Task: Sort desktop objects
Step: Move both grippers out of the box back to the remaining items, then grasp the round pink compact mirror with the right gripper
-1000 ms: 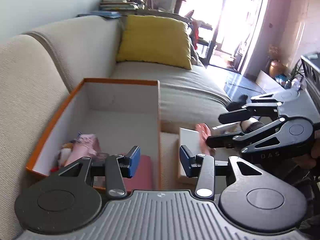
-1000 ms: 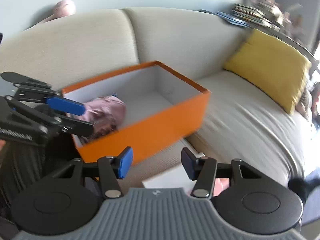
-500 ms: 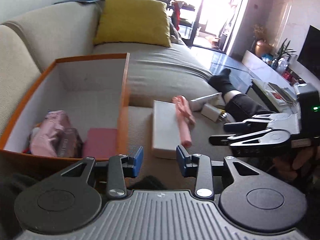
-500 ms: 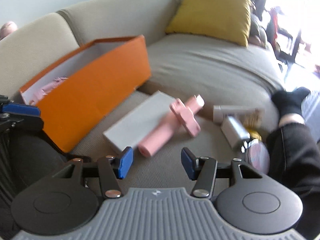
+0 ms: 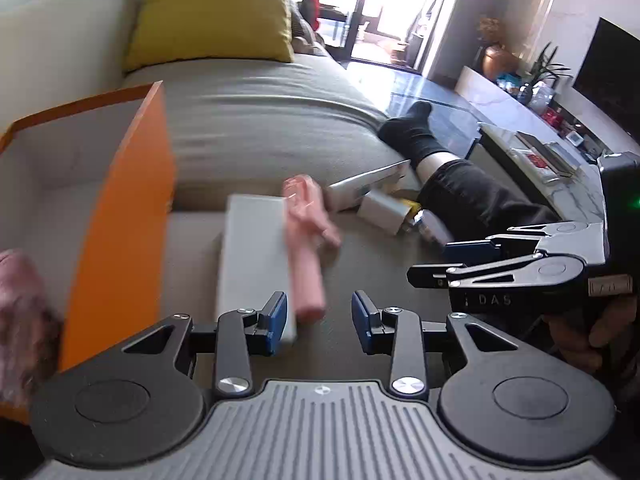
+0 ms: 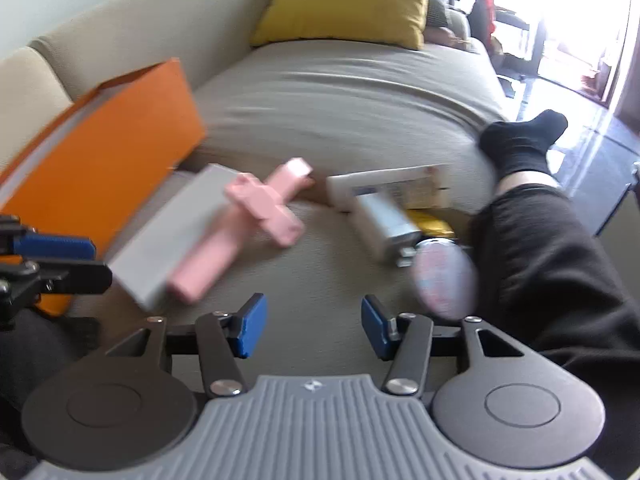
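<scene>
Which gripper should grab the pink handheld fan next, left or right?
Probably left: the left gripper is open with the pink fan just ahead; the right gripper faces bare cushion.

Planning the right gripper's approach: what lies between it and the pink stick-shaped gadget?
Right wrist view: only bare grey sofa cushion between the open right gripper and the pink stick-shaped gadget, which leans on the flat white box.

Both wrist views sit low and close over the sofa (image 5: 260,120) seat, facing along it toward the yellow cushion (image 6: 348,0). The left looks from beside the orange box (image 5: 124,220) (right gripper (image 5: 430,264) at its edge); both share the pink stick (image 6: 240,232).
</scene>
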Demonstrator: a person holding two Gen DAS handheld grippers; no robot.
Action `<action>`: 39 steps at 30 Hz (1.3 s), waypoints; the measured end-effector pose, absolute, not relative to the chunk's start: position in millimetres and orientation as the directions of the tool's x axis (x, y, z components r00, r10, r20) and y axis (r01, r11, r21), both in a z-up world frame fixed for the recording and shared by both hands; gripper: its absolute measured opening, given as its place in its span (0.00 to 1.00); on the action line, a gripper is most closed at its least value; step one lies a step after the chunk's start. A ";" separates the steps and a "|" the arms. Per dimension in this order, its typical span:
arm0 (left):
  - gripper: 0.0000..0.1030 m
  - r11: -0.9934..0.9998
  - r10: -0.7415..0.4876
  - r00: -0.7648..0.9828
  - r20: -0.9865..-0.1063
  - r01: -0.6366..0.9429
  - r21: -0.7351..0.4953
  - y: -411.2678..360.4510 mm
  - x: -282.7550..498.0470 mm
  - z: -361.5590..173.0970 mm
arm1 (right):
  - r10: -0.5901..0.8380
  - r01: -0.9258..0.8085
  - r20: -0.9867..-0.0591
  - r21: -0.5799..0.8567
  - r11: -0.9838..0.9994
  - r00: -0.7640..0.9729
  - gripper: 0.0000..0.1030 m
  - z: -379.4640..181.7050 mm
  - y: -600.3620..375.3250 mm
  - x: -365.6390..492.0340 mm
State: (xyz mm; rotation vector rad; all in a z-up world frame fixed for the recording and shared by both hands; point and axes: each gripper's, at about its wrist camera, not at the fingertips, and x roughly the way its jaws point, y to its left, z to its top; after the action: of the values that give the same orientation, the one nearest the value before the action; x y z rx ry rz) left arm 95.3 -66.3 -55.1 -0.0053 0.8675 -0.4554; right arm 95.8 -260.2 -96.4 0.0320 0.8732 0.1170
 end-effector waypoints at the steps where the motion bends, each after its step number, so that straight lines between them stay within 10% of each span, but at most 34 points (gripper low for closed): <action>1: 0.40 0.900 -0.395 0.553 -0.734 0.392 -0.190 -72.1 100.2 -56.3 | 0.097 -0.081 -0.766 0.059 0.995 0.635 0.53 -96.8 -265.4 98.0; 25: 0.39 0.876 -0.414 0.453 -0.790 0.433 -0.211 -139.4 177.7 -87.2 | -0.112 -0.068 -0.856 -0.169 0.983 0.505 0.53 -140.2 -294.1 161.1; 39: 0.40 0.851 -0.414 0.457 -0.788 0.501 -0.156 -165.4 196.5 -84.3 | -0.059 -0.008 -0.818 -0.077 0.997 0.572 0.14 -101.8 -333.5 164.5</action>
State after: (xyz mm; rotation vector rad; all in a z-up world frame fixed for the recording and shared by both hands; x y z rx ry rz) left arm 196.5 -165.4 -84.3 0.1033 0.9401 -0.5649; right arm 164.5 -333.5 -101.8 -0.0749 0.9613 -0.0301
